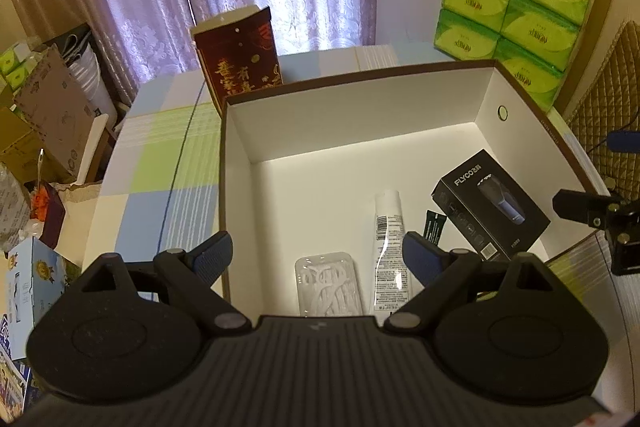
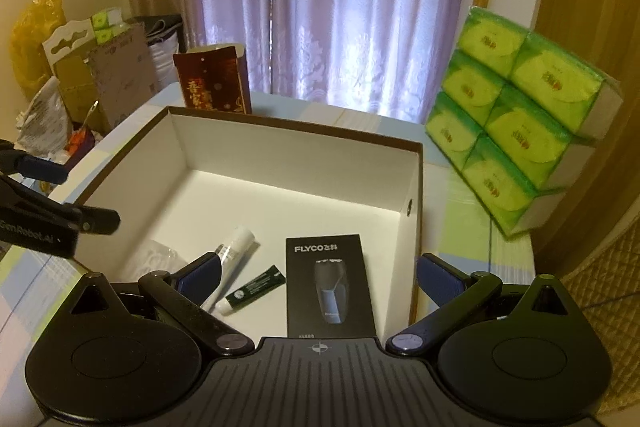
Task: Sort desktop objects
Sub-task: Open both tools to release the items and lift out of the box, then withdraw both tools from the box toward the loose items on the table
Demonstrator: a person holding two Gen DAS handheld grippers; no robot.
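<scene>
Both claws hover over the near edge of the big white-lined box, both spread wide, nothing between the pads. Left claw: the clear plastic floss-pick case sits right under it at 12 o'clock, just past the tips, lying flat with its long axis running roughly 6-to-12 from this claw. The white tube lies just beside it at about 1 o'clock, long axis also near 6-to-12, with one end pointing to the far wall and the other end toward the claw. Right claw: the black shaver carton is directly ahead at 12, flat on the box floor, long axis straight along the claw's line, printed top edge pointing away. The small dark green tube lies at 11 o'clock beside the carton, axis diagonal, white cap toward 7, tail toward 1. Everything loose that I can see is already inside the box, clustered in the near half; the far half is bare. Outside it on the worktop: a dark red gift box standing upright at the far left corner of the big box, and a stack of green tissue packs at 2 o'clock from the right claw, well apart from either claw. My read: if either is next, the left claw has the red box, the right has the tissue stack; both need a reach over or around the big box. Neither claw is lined up on anything yet.
</scene>
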